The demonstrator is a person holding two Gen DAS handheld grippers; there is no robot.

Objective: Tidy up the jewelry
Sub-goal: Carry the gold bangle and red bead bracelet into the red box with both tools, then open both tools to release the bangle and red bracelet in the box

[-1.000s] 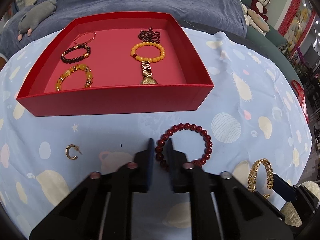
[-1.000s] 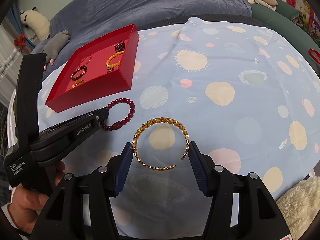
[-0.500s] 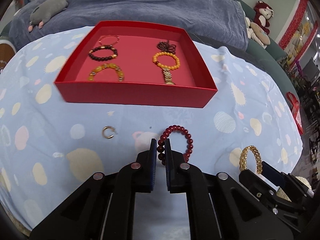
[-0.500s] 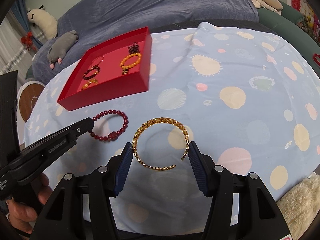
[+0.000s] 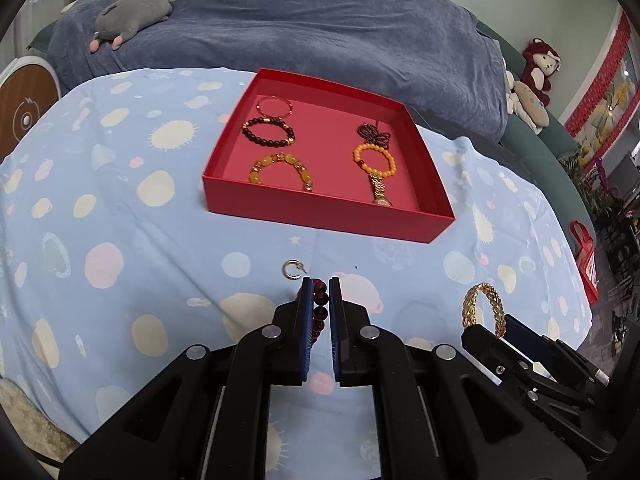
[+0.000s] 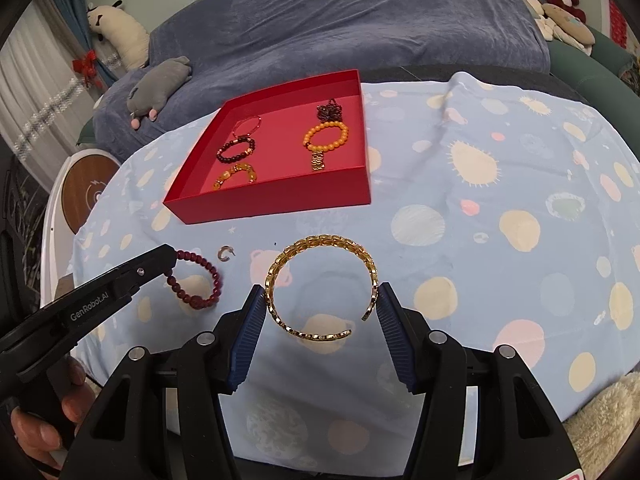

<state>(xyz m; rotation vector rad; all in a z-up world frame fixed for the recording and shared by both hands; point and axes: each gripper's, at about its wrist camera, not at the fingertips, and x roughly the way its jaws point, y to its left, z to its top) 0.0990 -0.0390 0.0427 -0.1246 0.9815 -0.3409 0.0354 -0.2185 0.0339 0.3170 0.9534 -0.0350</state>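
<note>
— Why both at once?

— One piece each, I'd say. The right tongs (image 6: 322,302) are clamped across the gold cuff (image 6: 320,286), pads on its two sides, lifted off the tabletop (image 6: 500,280). The left tongs (image 5: 319,286) are pinched together on the dark red bead bracelet (image 6: 195,280), which dangles from the tips.

— And beyond them?

— A small hoop earring (image 5: 292,270) lies on the cloth just ahead. Farther back sits the red tray (image 5: 320,216), bracelets already in rows, likely where both go.

I see glossy dark-red beads on the bracelet (image 6: 196,280), shiny gold metal links on the cuff (image 6: 320,286), a matt red card tray (image 5: 320,212), a soft printed tablecloth (image 6: 500,200)
</note>
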